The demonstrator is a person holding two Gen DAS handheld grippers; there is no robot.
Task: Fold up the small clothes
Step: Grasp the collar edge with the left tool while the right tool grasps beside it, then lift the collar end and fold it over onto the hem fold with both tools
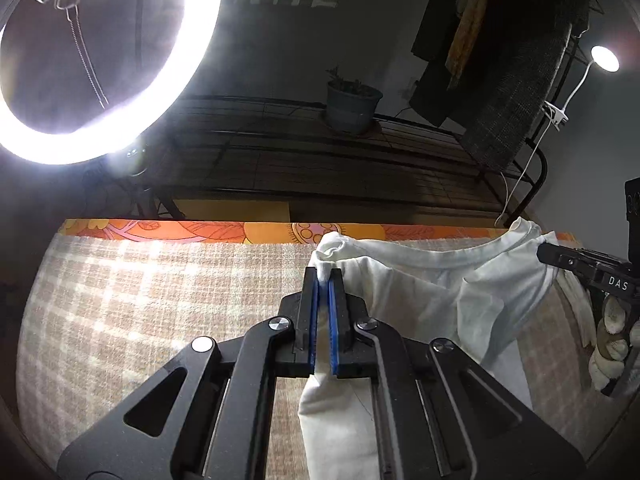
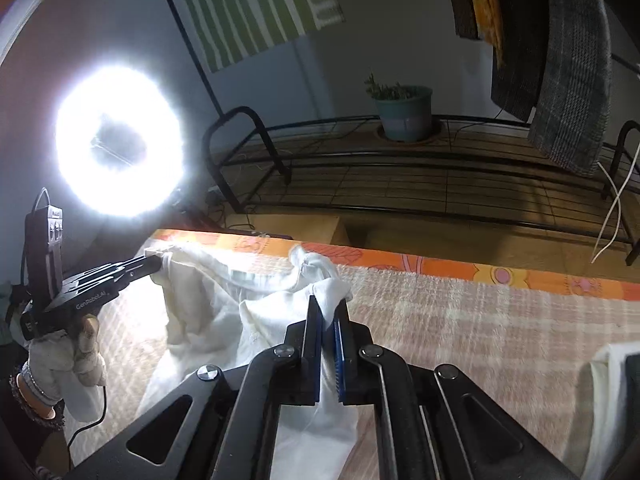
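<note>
A white T-shirt (image 1: pixel 420 292) hangs lifted between both grippers over a table spread with a beige checked cloth (image 1: pixel 140 300). In the left wrist view my left gripper (image 1: pixel 324 274) is shut on a bunched shoulder of the shirt, and fabric drops down between its blue pads. The shirt's neckline curves across to my right gripper (image 1: pixel 543 253), which pinches the other shoulder. In the right wrist view my right gripper (image 2: pixel 328 304) is shut on a fold of the T-shirt (image 2: pixel 208 292). My left gripper (image 2: pixel 157 263), held by a gloved hand (image 2: pixel 68 360), grips the far corner.
An orange floral sheet (image 1: pixel 200 232) lines the table's far edge. Beyond it stand a black metal rack (image 2: pixel 360 184), a potted plant (image 2: pixel 404 116) and hanging clothes (image 2: pixel 572 80). A bright ring light (image 1: pixel 172 92) glares at left. More white fabric (image 2: pixel 608 400) lies at the table's right.
</note>
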